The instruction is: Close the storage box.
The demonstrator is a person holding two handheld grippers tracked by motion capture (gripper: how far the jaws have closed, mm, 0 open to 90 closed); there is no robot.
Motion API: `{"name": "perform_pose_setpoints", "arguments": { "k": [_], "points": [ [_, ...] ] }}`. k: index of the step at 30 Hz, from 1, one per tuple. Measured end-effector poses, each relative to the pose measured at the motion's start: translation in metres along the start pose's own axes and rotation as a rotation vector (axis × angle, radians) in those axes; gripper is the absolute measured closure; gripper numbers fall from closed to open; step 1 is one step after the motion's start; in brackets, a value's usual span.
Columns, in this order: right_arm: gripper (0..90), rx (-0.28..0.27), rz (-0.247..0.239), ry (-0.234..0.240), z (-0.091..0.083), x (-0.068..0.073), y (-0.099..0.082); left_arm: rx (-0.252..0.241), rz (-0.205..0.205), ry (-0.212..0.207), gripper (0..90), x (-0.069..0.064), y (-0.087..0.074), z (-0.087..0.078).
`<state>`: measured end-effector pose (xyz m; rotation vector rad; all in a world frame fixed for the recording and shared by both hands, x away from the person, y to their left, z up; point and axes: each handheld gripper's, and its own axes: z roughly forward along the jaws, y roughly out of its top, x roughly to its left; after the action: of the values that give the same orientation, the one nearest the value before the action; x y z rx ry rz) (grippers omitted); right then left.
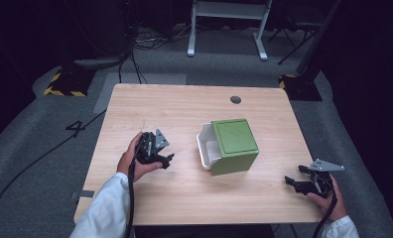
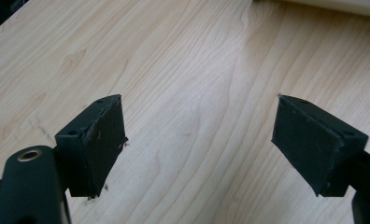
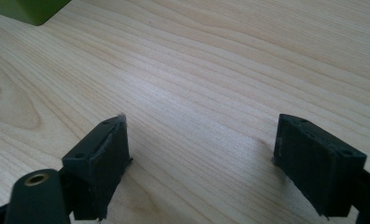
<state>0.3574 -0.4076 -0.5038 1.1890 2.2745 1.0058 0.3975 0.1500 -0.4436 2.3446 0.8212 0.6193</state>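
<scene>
A green box (image 1: 235, 144) with a white drawer (image 1: 205, 147) pulled out on its left side sits at the middle of the wooden table (image 1: 184, 114). My left gripper (image 1: 167, 159) rests on the table to the left of the drawer, open, with bare wood between its pads (image 2: 101, 144). The drawer's pale edge (image 2: 323, 4) shows at the top of the left gripper view. My right gripper (image 1: 293, 180) lies near the table's front right corner, open and holding nothing. A green corner of the box (image 3: 31, 9) appears at the top left of the right gripper view.
A round grey grommet (image 1: 235, 99) sits in the tabletop near the far edge. Cables (image 1: 40, 156) run over the grey floor to the left. A white frame's legs (image 1: 227, 29) stand beyond the table.
</scene>
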Motion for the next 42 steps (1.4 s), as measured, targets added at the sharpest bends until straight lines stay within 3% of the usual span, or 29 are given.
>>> {"name": "perform_pose_setpoints", "arguments": {
  "k": [8, 19, 21, 34, 37, 42],
  "points": [
    [17.9, 0.000, 0.000, 0.000, 0.000, 0.000, 0.000, 0.007, -0.046, 0.019, 17.5, 0.008, -0.025, -0.013],
    [17.9, 0.000, 0.000, 0.000, 0.000, 0.000, 0.000, 0.018, -0.078, 0.045, 17.4, 0.013, -0.065, -0.031],
    [17.9, 0.000, 0.001, 0.000, 0.000, 0.000, 0.000, 0.015, -0.106, 0.031, 17.4, 0.015, -0.074, -0.034],
    [17.9, 0.001, -0.001, -0.001, 0.000, 0.000, 0.000, 0.078, -0.127, 0.015, 17.5, 0.016, -0.104, -0.026],
    [17.9, 0.000, -0.001, -0.001, 0.000, 0.000, 0.000, 0.063, -0.138, 0.004, 17.5, 0.017, -0.111, -0.026],
    [17.9, 0.000, 0.000, 0.000, 0.000, 0.000, 0.000, 0.006, -0.209, -0.053, 17.4, 0.020, -0.124, -0.026]
  ]
}}
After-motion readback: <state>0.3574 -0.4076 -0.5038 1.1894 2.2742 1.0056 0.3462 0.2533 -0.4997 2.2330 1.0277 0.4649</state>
